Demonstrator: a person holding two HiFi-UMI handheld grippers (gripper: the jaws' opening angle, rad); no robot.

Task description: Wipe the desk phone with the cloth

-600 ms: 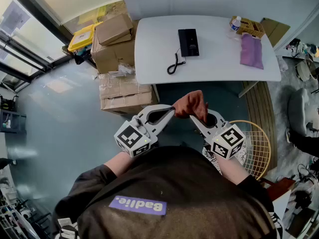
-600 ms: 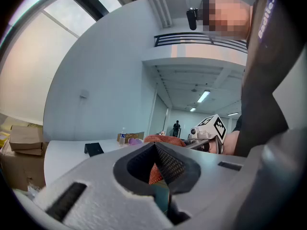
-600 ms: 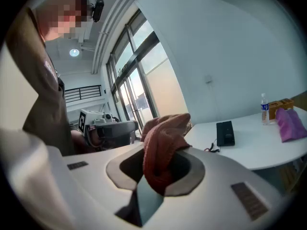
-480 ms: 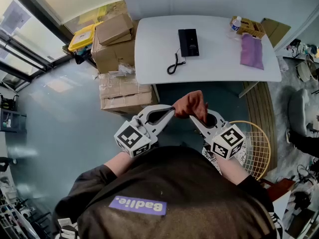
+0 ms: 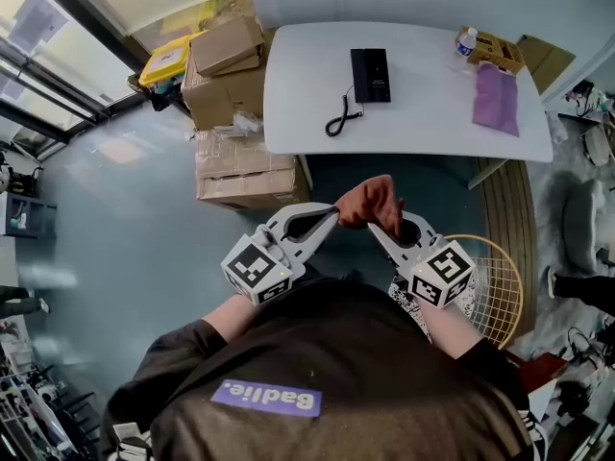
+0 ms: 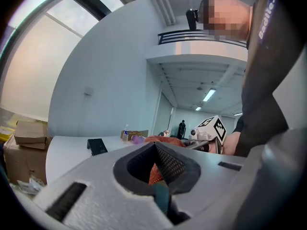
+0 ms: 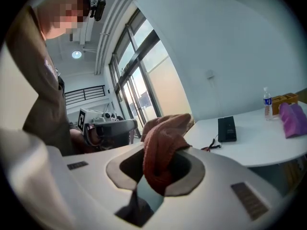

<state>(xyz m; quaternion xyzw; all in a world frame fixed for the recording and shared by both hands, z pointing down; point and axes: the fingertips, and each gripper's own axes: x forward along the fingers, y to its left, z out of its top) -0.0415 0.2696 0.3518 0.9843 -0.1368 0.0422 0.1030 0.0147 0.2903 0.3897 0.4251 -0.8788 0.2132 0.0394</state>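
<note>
The black desk phone (image 5: 370, 73) lies on the white table (image 5: 423, 123) far ahead of me, its coiled cord (image 5: 338, 121) trailing toward the near edge. A rust-red cloth (image 5: 370, 203) is bunched between both grippers, close to my body and well short of the table. My left gripper (image 5: 333, 213) is shut on the cloth's left edge. My right gripper (image 5: 381, 230) is shut on the cloth, which bulges up through its jaws (image 7: 163, 143). The phone (image 7: 226, 128) also shows in the right gripper view, and in the left gripper view the phone (image 6: 97, 146) is small.
A purple cloth (image 5: 496, 99) and a small box (image 5: 490, 48) with a water bottle (image 5: 466, 41) sit at the table's right end. Cardboard boxes (image 5: 231, 94) and a yellow bin (image 5: 163, 63) stand left of the table. A wire basket (image 5: 495, 277) is on the floor at my right.
The head camera has shifted a little, so the table sits slightly higher and further right in view. Both grippers hold the cloth just as before.
</note>
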